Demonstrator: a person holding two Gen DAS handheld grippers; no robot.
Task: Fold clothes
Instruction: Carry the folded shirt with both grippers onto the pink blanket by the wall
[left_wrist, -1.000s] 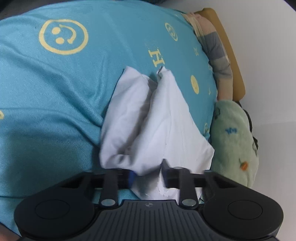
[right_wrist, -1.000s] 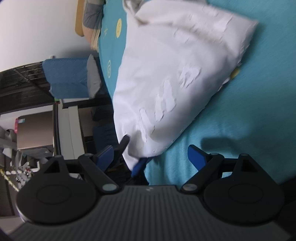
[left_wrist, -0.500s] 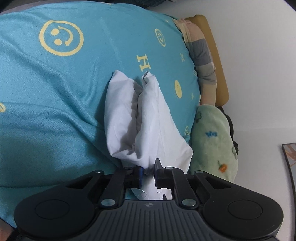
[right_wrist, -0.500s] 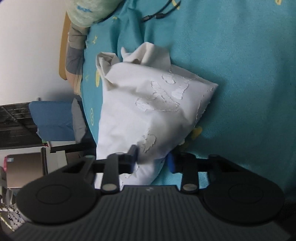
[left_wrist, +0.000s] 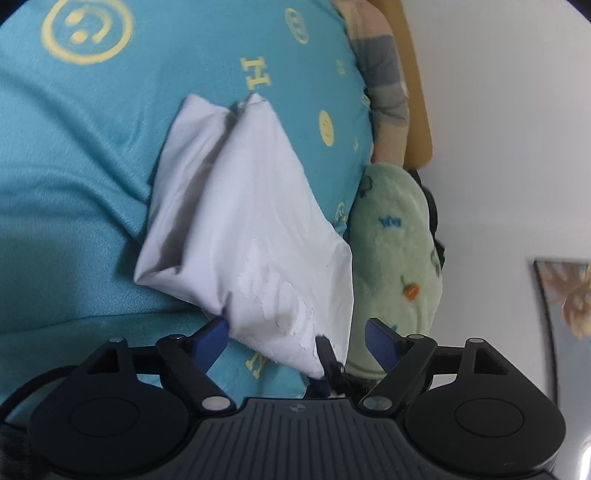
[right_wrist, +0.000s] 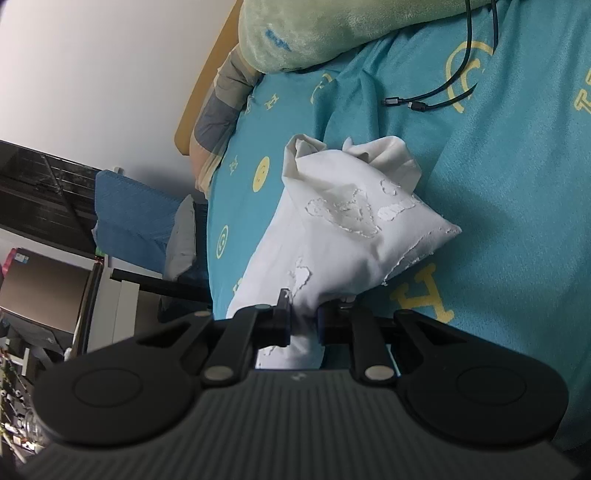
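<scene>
A folded white garment (left_wrist: 251, 221) with a worn print lies on the teal bedspread (left_wrist: 92, 147). My left gripper (left_wrist: 295, 332) is open and still opening. The garment's near edge lies between its blue pads (left_wrist: 212, 338), which do not press on it. In the right wrist view my right gripper (right_wrist: 303, 314) is closing, its pads pinched on the near corner of the white garment (right_wrist: 343, 236) and holding that corner slightly off the bedspread (right_wrist: 517, 184). A black finger (left_wrist: 328, 356) of the right gripper shows at that corner in the left wrist view.
A green plush blanket (left_wrist: 395, 236) and a striped pillow (left_wrist: 384, 74) lie along the wooden headboard (left_wrist: 417, 74) by the wall. Black cables (right_wrist: 443, 96) lie on the bedspread beyond the garment. Beside the bed stand a blue chair (right_wrist: 129, 218) and cluttered furniture (right_wrist: 44, 288).
My left jaws, pinched on the garment's edge before, have spread wide and let it go. My right jaws went from wide open to shut on the garment's corner, and that hand rose a little.
</scene>
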